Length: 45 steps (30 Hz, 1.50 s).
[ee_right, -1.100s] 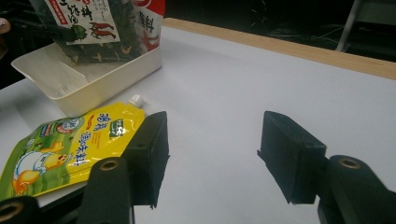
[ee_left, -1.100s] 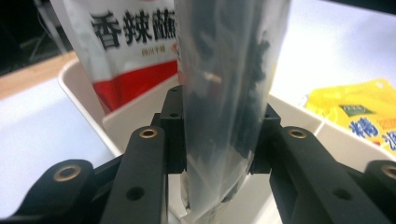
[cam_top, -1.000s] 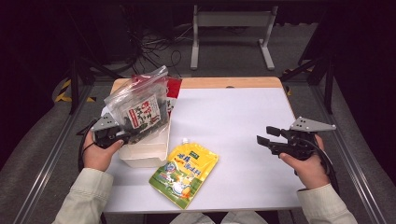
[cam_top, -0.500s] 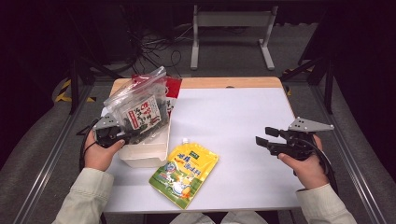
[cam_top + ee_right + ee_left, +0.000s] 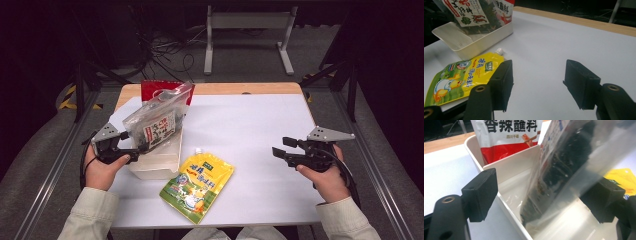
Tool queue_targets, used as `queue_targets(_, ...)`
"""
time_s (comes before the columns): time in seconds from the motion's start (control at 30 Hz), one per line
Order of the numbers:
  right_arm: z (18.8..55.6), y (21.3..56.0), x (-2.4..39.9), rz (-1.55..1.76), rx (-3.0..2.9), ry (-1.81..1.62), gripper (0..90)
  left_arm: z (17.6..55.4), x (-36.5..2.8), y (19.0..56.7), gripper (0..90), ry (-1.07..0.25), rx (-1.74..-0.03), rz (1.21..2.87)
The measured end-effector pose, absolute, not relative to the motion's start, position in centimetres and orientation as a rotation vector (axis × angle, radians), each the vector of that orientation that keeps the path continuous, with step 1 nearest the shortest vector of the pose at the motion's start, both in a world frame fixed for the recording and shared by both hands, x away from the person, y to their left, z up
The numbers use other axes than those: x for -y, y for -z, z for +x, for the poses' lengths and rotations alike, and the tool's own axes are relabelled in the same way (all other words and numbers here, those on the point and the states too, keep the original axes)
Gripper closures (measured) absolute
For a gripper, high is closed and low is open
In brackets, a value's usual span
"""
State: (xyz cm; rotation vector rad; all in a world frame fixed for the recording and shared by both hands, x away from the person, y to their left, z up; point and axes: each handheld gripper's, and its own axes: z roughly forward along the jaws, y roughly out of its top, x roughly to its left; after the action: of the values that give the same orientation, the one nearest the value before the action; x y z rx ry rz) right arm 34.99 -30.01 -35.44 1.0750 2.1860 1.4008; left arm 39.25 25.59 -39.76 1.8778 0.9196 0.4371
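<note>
A clear bag of dark dried food [image 5: 158, 119] leans in the white bin [image 5: 156, 165], its lower end inside the bin [image 5: 506, 195]. My left gripper [image 5: 141, 148] is at the bin's left side. Its jaws have just been opening and now stand wide, with the bag [image 5: 564, 170] between them and neither pad pressing on it. A red and white pouch [image 5: 156, 90] stands at the bin's far end [image 5: 506, 135]. The yellow spouted pouch [image 5: 198, 186] lies flat in front of the bin. My right gripper [image 5: 278, 148] hovers open over the bare table at the right [image 5: 536, 82], with nothing between its jaws.
The white table top [image 5: 250, 130] stretches between the bin and my right gripper. Its wooden far edge [image 5: 240, 89] borders a dark floor with cables and a metal stand [image 5: 247, 30]. Metal rails run along both sides of the table.
The left jaws have let go of the clear bag, which has sunk a little deeper into the bin and leans to the right. The right gripper has kept still.
</note>
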Motion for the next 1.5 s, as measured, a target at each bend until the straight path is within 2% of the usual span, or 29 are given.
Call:
queue_targets(0.5,34.9,35.6,29.5,1.069,-2.199,-1.402,39.1,35.4,-26.1,38.8,12.8,-0.454,-0.868,1.909)
queue_targets(1.13,35.0,35.7,27.1,0.893,-2.293,-1.378,40.5,31.4,-26.3,38.3,13.7,-0.336,-0.804,1.969)
queue_targets(1.27,35.4,36.0,26.6,0.892,-2.327,-1.381,43.6,30.9,-26.0,38.3,13.8,-0.320,-0.802,1.995)
queue_targets(1.5,35.7,36.5,25.4,0.915,-2.367,-1.367,39.9,30.4,-25.7,38.4,16.2,-0.283,-0.788,1.999)
